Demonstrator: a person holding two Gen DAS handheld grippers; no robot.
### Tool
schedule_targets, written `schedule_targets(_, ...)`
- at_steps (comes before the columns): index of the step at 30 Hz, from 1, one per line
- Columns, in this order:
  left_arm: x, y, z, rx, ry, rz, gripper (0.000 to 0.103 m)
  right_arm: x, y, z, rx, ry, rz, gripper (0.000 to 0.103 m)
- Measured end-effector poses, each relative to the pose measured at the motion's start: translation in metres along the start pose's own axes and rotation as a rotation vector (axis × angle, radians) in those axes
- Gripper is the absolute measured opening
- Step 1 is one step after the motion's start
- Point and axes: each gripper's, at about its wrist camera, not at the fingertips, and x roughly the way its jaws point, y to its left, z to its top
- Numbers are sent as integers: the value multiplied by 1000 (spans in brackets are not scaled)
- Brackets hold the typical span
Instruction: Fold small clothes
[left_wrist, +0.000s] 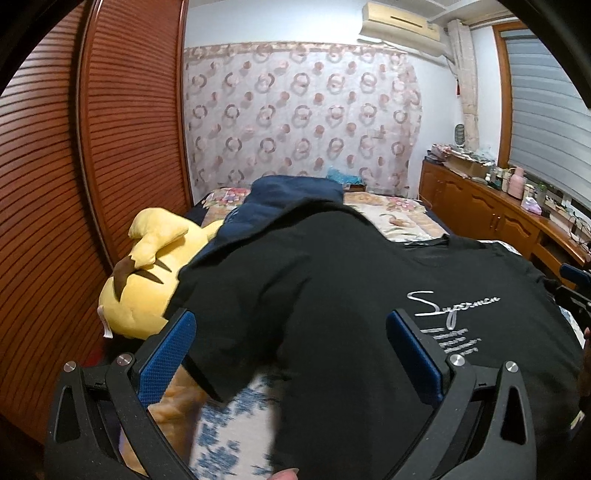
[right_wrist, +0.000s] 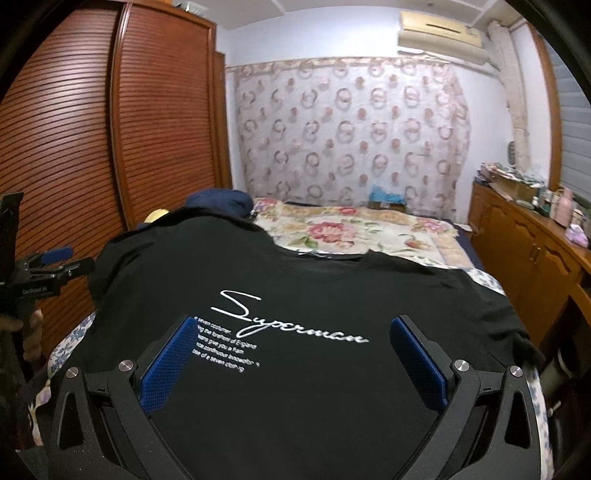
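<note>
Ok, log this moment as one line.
stage: before first fold | black T-shirt: spread print-up on bed | left gripper: open over sleeve side | right gripper: open over print | yellow plush toy: beside shirt

Both fisheye cameras sit low and close over the near end of the bed (right_wrist: 354, 229), each looking forward between its own gripper's fingers toward the far curtained wall (right_wrist: 351, 129). The left wrist view stands further left, near the louvred wardrobe (left_wrist: 92, 147), over the black T-shirt (left_wrist: 332, 277) at its left sleeve. The right wrist view is centred on the shirt's white lettering (right_wrist: 288, 317). Both share the shirt, bed, wardrobe, curtain, and the right-hand wooden counter (right_wrist: 524, 240).
</note>
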Motion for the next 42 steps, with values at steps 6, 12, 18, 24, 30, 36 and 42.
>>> schedule_targets(6,12,32,8,-33,19,5,102,29,-14,23,-34,49,76,103)
schedule_targets(12,33,61,22,-48,58,6,80,62,-24,40,-88,97,131,103)
schedule_targets(18,58,83,33,-47,104,18,51,94,-37,50,-102,156,181,103)
schedule_targets(24,66,95,21,-68,152,5,44,116,-52,63,-101,197,212,103)
schedule_targets(30,73,107,7,-117,188,-27,44,136,-49,76,-110,213,231,103)
schedule_targets(36,69,101,8,-140,189,-71,18,149,-44,80,-117,214,243,103)
schedule_targets(42,63,97,9,-138,192,-69,3,150,-47,77,-101,203,247,103)
